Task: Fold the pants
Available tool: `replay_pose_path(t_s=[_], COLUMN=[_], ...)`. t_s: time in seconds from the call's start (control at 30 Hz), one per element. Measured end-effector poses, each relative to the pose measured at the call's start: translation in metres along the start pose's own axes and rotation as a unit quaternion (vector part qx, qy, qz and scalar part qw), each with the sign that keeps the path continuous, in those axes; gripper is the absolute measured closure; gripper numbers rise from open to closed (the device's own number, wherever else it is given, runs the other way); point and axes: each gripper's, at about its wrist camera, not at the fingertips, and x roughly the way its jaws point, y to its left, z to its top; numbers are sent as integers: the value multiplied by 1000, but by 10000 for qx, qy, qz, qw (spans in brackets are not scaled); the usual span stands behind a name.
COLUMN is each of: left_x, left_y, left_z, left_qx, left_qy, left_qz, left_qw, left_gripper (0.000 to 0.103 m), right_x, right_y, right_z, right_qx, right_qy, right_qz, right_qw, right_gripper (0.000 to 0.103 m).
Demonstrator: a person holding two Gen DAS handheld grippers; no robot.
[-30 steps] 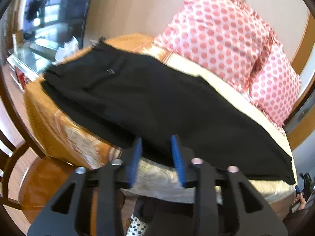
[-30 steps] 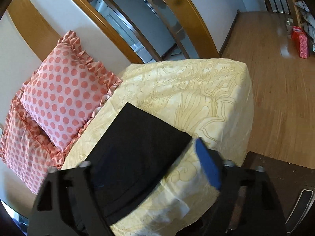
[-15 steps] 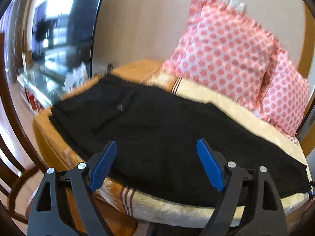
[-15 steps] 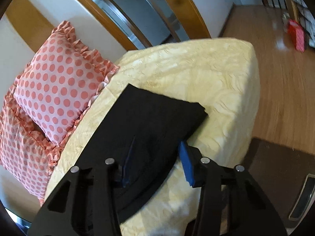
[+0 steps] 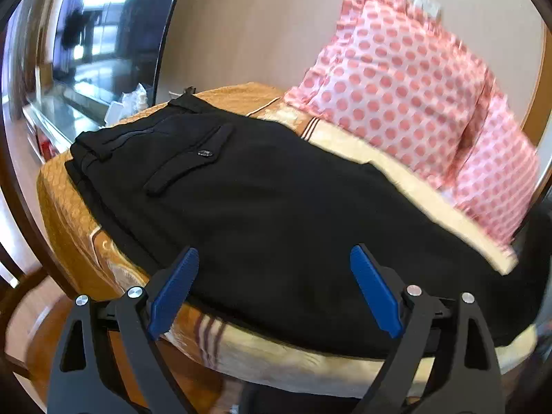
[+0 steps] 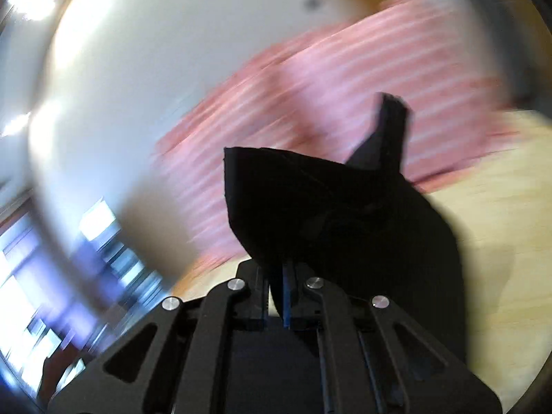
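Black pants (image 5: 276, 207) lie flat across a yellow-covered bed (image 5: 407, 179), waistband and back pocket at the far left, legs running right. My left gripper (image 5: 274, 286) is open, its blue pads over the near edge of the pants, holding nothing. My right gripper (image 6: 281, 286) is shut on the hem end of the pants (image 6: 331, 214) and holds it lifted off the bed; the cloth bunches above the jaws. The right wrist view is motion-blurred.
Two pink polka-dot pillows (image 5: 407, 86) lean on the wall behind the pants, also blurred in the right wrist view (image 6: 310, 86). A dark TV screen and a glass shelf (image 5: 69, 69) stand at the left. A wooden chair (image 5: 20, 310) is below left.
My left gripper opened and rose over the pants. My right gripper closed on the hem end and swung it up off the bed quickly.
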Motion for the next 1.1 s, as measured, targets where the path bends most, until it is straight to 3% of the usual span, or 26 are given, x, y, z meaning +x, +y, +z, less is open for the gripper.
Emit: replay_pose_path(t_s=[0.07,0.13,0.2,0.27,0.33,0.4,0.53,0.6,0.63,0.67,0.8,0.83,0.87,0.93,1.03,1.1], left_x=[-12,-22,-29,-36,-42,-43,-37,-35,-33,-32,-27,-25,-23,-19,-14,-10], left_y=[5,13,22,35,48,57,75,80,82,84,90,92,94,97,103,105], left_z=[1,3,5,7,9,10,12,11,11,12,12,13,14,16,21,24], left_qx=[-160,-255,-313,-403,-528,-657,-983,-1081,-1127,-1168,-1361,-1426,-1483,-1586,-1771,-1851], left_qy=[-119,-228,-290,-364,-437,-460,-356,-316,-288,-259,-144,-115,-83,-5,93,140], left_qz=[-104,-21,146,349,443,501,390,330,322,291,153,121,95,121,150,189], left_qw=[9997,9994,9990,9979,9967,9955,9938,9931,9927,9924,9905,9896,9889,9873,9840,9824], left_gripper=[12,12,12,12,12,12,12,12,12,12,12,12,12,12,12,12], right_x=[66,125,150,152,140,130,143,143,139,131,124,128,143,138,131,128], right_y=[43,63,63,64,74,88,112,111,109,114,105,102,97,104,102,97], right_z=[-39,-91,-115,-109,-86,-78,-122,-149,-154,-156,-134,-136,-148,-152,-154,-154], right_qx=[-466,-765,-666,-505,-580,-832,-1798,-1987,-2009,-2017,-1624,-1590,-1637,-1739,-1522,-1508], right_qy=[1072,2154,2547,2353,1758,1398,2209,2737,2777,2662,2131,2246,2759,2511,2543,2508], right_qz=[455,517,455,488,509,550,652,825,934,1005,1120,1041,745,849,1064,967], right_qw=[9921,9722,9636,9694,9814,9851,9564,9374,9348,9372,9569,9557,9442,9484,9491,9513], right_gripper=[98,98,98,98,98,97,84,61,55,46,26,25,24,24,23,20])
